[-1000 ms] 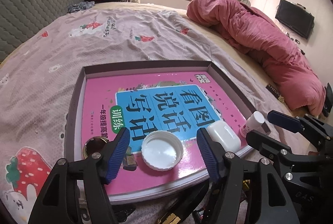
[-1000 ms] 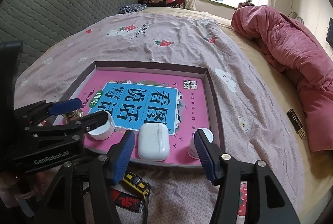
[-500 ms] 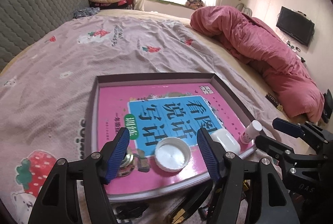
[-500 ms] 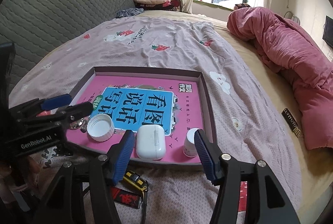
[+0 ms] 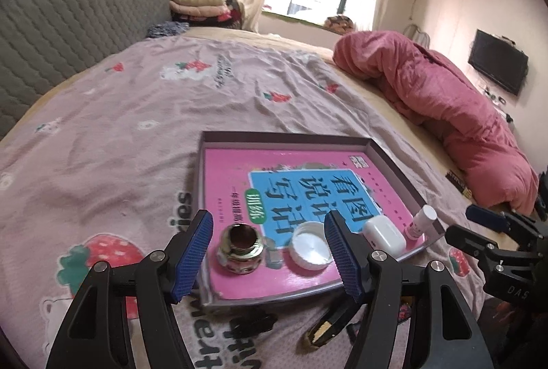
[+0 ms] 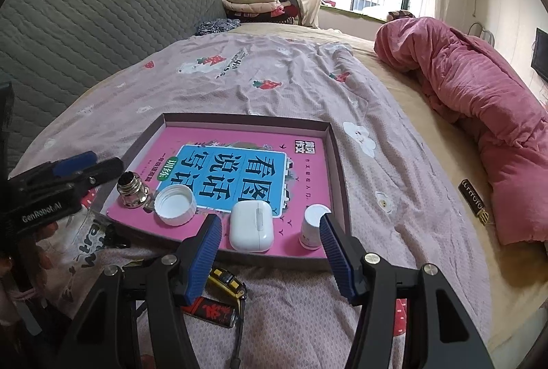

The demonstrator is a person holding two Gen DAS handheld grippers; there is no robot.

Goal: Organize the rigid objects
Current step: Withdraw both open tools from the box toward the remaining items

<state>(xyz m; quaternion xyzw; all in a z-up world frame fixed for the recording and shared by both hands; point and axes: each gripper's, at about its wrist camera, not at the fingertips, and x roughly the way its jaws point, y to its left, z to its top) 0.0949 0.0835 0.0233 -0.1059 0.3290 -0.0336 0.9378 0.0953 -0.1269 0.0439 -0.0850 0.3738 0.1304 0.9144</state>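
A shallow box tray (image 5: pixel 397 163) (image 6: pixel 339 160) with a pink book inside lies on the bed. Along its near edge stand a small shiny jar (image 5: pixel 241 247) (image 6: pixel 132 191), a white cap (image 5: pixel 311 247) (image 6: pixel 175 205), a white earbud case (image 5: pixel 383 235) (image 6: pixel 250 225) and a small white bottle (image 5: pixel 421 221) (image 6: pixel 311 226). My left gripper (image 5: pixel 269 252) is open and empty, just short of the jar and cap. My right gripper (image 6: pixel 270 256) is open and empty, just short of the case and bottle. A yellow and black object (image 6: pixel 227 281) and a dark lighter-like item (image 6: pixel 214 312) lie on the bedsheet before the tray.
A rolled pink duvet (image 6: pixel 479 95) lies along the bed's right side. A grey padded headboard (image 6: pixel 85 36) runs on the left. Folded clothes (image 6: pixel 253 0) sit at the far end by the window. A small dark label strip (image 6: pixel 474 201) lies right of the tray.
Both grippers have pulled back and up from the tray, still open. The left view has swung left, so the jar now shows between its fingers.
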